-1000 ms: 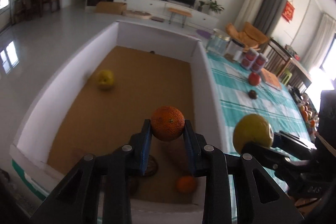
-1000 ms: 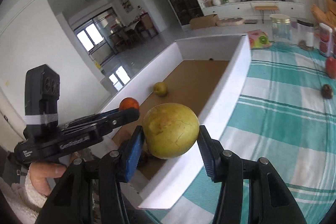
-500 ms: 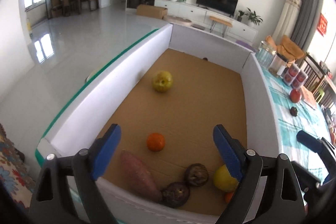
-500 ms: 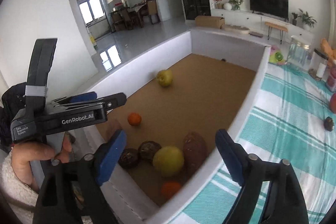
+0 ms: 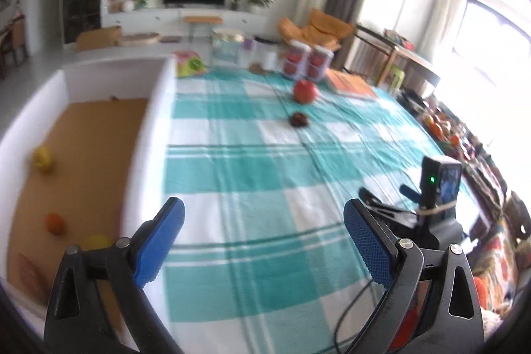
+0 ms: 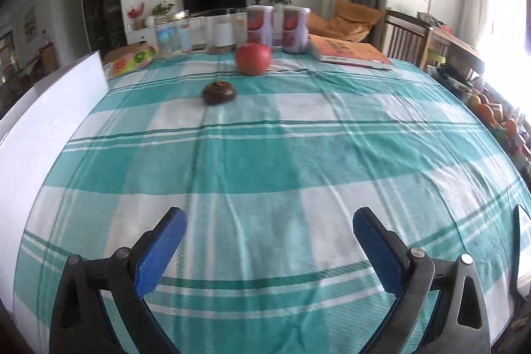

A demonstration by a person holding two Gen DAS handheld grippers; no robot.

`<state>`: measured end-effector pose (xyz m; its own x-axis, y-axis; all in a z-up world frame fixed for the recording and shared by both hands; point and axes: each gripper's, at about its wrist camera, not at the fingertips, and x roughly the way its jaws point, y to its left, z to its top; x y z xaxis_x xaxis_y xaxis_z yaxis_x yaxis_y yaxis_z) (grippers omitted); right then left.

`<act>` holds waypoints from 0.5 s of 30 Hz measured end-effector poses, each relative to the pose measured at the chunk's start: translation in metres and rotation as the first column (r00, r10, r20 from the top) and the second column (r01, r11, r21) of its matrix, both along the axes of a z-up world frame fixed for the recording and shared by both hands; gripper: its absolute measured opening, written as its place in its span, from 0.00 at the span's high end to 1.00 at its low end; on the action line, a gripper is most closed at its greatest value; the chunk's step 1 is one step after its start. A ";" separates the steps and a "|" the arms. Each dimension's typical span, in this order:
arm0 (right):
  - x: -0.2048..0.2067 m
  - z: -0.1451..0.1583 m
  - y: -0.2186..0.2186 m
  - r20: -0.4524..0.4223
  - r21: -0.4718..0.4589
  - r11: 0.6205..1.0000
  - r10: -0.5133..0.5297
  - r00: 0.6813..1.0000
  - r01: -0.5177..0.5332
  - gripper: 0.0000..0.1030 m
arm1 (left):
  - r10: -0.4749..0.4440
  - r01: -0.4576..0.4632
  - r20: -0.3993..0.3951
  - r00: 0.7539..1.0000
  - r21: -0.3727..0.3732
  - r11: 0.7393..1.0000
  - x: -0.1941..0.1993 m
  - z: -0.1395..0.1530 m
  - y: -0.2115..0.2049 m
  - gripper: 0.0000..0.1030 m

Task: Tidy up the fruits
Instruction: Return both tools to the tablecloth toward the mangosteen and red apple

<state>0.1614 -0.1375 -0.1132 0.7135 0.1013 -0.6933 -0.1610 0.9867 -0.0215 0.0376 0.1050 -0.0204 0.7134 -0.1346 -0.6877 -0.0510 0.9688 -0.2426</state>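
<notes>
Left tongs: wide apart, nothing between the blue pads, both fingers level, pointing forward and slightly down. Right tongs: same state, spread wide and empty, blue pads facing each other across the gap, held low and aimed forward. From the left wrist view the right tongs sit just to the right and a little ahead of the left, body tilted, green LED lit on its camera block. The two are apart, not touching.
</notes>
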 end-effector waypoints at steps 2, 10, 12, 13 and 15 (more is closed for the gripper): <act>0.009 -0.006 -0.017 -0.064 0.055 0.997 -0.049 0.997 0.053 0.03 | -0.079 0.076 -0.071 0.994 -0.048 0.996 0.021 -0.023 -0.027 0.05; 0.014 -0.019 -0.024 -0.153 0.122 0.989 -0.066 0.986 0.086 0.02 | -0.047 0.072 -0.165 0.985 0.151 0.986 0.086 -0.096 -0.062 0.06; 0.014 -0.020 -0.021 -0.158 0.112 0.990 -0.062 0.985 0.081 0.01 | -0.032 0.065 -0.166 0.986 0.196 0.979 0.092 -0.103 -0.058 0.06; 0.015 -0.021 -0.020 -0.161 0.106 0.991 -0.060 0.985 0.078 0.00 | -0.029 0.064 -0.161 0.986 0.217 0.974 0.095 -0.106 -0.057 0.06; 0.014 -0.021 -0.018 -0.161 0.099 0.992 -0.061 0.985 0.078 0.00 | -0.022 0.064 -0.167 0.986 0.249 0.966 0.099 -0.113 -0.057 0.05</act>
<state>0.1759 -0.1560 -0.1345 0.6039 0.1334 -0.7858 -0.0850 0.9910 0.1030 0.1369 0.0479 -0.1331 0.5874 0.0302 -0.8087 -0.0262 0.9995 0.0183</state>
